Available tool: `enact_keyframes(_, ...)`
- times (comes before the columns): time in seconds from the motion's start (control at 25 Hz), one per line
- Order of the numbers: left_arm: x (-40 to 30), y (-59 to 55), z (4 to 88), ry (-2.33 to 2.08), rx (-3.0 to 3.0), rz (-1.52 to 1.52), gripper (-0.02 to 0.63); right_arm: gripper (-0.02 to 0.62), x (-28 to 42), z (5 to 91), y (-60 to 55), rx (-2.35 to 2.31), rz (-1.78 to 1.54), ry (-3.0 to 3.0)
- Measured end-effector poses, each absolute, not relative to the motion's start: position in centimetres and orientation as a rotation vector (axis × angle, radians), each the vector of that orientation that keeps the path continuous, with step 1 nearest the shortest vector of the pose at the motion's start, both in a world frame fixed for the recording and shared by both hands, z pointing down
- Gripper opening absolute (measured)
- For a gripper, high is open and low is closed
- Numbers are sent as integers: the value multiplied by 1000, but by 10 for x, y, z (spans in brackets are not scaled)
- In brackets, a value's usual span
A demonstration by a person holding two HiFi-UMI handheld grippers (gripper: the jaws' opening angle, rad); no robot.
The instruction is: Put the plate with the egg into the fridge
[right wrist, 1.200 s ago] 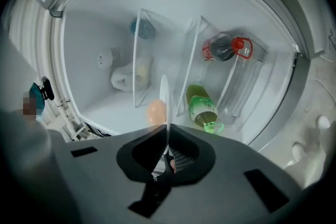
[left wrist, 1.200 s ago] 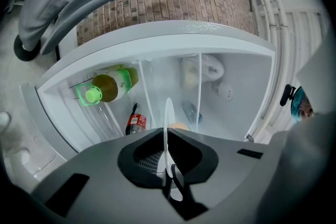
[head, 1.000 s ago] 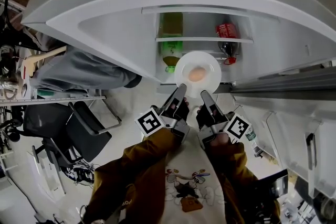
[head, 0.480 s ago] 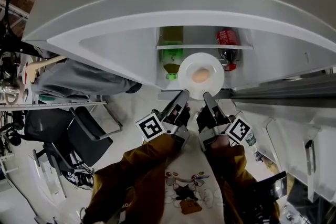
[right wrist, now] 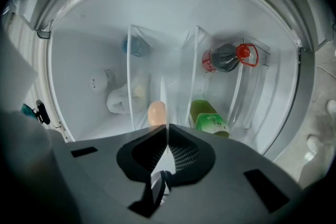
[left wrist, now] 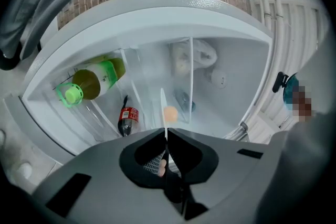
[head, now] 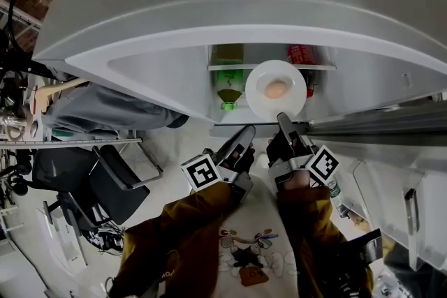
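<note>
A white plate [head: 260,84] with a brown egg [head: 276,88] on it hangs level in front of the open fridge [head: 174,59], at the height of a glass shelf. My right gripper [head: 282,117] is shut on its near rim. My left gripper [head: 249,129] is shut on the rim's left part. In the left gripper view the plate [left wrist: 163,107] shows edge-on, running into the closed jaws, with the egg [left wrist: 170,113] beside it. The right gripper view shows the same: the plate edge [right wrist: 163,97] and the egg [right wrist: 156,113] stand just ahead of my gripper [right wrist: 167,131].
Inside the fridge a green-capped bottle [head: 228,84] lies at the left and a red-labelled dark bottle [head: 300,54] at the right. The fridge door [head: 377,115] stands open on the right. A black chair [head: 112,178] stands on the floor at the left.
Both grippers have carried the plate with the egg forward and a little right, further into the fridge opening. The plate now covers part of the shelf's front edge.
</note>
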State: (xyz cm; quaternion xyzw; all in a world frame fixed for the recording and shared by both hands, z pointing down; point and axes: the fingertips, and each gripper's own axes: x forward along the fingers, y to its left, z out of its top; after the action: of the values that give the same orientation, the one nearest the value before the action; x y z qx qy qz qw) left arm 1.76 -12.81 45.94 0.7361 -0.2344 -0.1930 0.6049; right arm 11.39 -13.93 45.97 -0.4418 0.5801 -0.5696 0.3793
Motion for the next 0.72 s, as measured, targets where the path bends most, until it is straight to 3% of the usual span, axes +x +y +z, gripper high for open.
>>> enact_keyframes(0.72,26,-118,445,-475,1855,-354,6,20,127,459,-162,-1127,-1455,1483)
